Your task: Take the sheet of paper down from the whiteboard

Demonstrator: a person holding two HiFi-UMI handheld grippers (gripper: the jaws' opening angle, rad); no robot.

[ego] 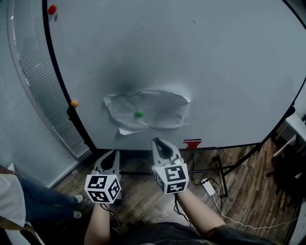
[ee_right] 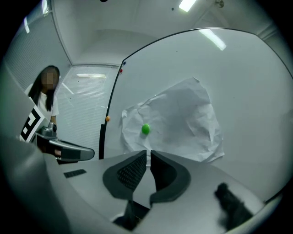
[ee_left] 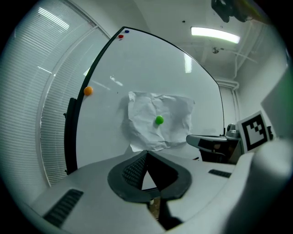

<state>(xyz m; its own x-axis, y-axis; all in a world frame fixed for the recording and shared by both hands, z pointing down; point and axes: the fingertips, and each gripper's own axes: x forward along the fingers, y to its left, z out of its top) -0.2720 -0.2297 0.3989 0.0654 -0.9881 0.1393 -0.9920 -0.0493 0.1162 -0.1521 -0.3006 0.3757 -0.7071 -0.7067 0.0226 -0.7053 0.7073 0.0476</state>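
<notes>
A crumpled white sheet of paper (ego: 148,110) hangs on the whiteboard (ego: 201,62), pinned by a green magnet (ego: 138,114). The same sheet (ee_left: 159,119) and green magnet (ee_left: 159,120) show in the left gripper view, and the sheet (ee_right: 176,121) with its magnet (ee_right: 145,129) in the right gripper view. My left gripper (ego: 110,154) is shut and empty, below and left of the paper, short of the board. My right gripper (ego: 159,142) is shut and empty too, just below the sheet's lower edge. In their own views the left gripper (ee_left: 146,153) and right gripper (ee_right: 148,153) point at the sheet.
An orange magnet (ego: 74,103) sits on the board's left frame and a red one (ego: 52,9) at its top left. Window blinds (ego: 28,95) run along the left. The board's stand and a cable with a white plug (ego: 209,186) lie on the wooden floor. A person (ee_right: 43,98) stands by the blinds.
</notes>
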